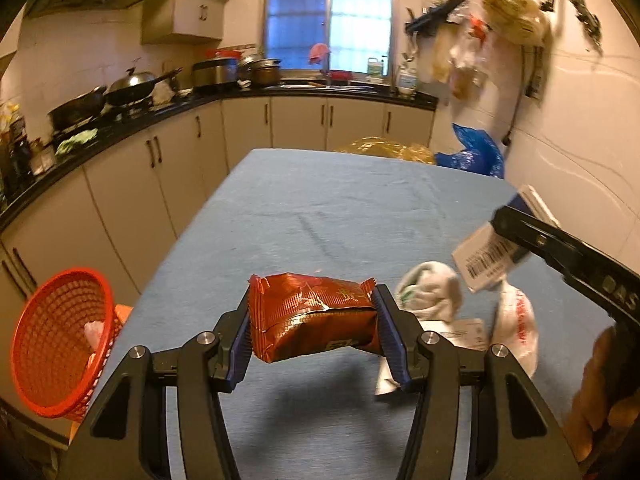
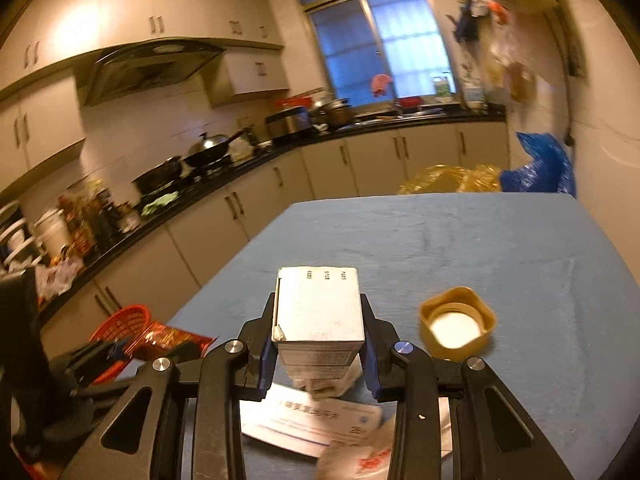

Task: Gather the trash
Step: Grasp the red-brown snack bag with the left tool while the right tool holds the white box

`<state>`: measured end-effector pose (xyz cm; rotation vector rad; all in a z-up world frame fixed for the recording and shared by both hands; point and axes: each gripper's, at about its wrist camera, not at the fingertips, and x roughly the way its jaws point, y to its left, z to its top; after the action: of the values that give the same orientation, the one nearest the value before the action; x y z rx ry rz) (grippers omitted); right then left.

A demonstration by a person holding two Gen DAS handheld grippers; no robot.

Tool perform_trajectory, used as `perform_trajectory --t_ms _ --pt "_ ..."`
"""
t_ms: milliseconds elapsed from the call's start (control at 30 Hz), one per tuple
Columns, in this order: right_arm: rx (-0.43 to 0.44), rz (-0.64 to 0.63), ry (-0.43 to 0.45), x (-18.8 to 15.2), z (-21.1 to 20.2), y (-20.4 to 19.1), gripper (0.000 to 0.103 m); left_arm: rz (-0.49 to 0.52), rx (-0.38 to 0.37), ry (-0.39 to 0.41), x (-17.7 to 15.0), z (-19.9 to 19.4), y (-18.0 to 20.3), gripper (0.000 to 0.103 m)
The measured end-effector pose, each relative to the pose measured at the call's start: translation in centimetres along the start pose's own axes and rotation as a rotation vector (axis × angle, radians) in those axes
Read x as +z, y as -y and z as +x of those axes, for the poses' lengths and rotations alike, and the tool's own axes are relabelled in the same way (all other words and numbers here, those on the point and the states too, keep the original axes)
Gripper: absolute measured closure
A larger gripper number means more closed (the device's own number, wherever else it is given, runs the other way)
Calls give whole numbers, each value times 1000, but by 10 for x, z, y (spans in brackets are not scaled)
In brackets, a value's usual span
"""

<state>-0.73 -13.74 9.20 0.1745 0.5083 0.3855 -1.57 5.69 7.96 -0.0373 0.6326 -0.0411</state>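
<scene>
My left gripper (image 1: 314, 320) is shut on a red snack wrapper (image 1: 312, 320), held above the blue table (image 1: 320, 208). My right gripper (image 2: 318, 328) is shut on a small white carton box (image 2: 320, 312), held above the table; it also shows in the left wrist view (image 1: 486, 258). An orange mesh basket (image 1: 56, 344) sits tilted off the table's left edge, with something pink inside. On the table lie a crumpled white tissue (image 1: 432, 296), a white plastic bag with red print (image 1: 516, 324), a flat white packet (image 2: 316, 420) and a yellow lid (image 2: 456, 322).
A kitchen counter (image 1: 120, 128) with woks and pots runs along the left and back. Yellow (image 1: 384, 148) and blue (image 1: 472, 152) plastic bags sit beyond the table's far edge. Bags hang on the right wall (image 1: 500, 28).
</scene>
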Motion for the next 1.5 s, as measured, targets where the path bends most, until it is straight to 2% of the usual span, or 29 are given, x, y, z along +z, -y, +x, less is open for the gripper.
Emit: perform_trajectory --t_ms 233,1500 --pt "2 -32 4 -6 1 -8 65 -13 15 -7 -5 2 -12 49" --pt "10 -20 26 -3 -9 -6 65 -3 20 -8 -8 0 -8 49"
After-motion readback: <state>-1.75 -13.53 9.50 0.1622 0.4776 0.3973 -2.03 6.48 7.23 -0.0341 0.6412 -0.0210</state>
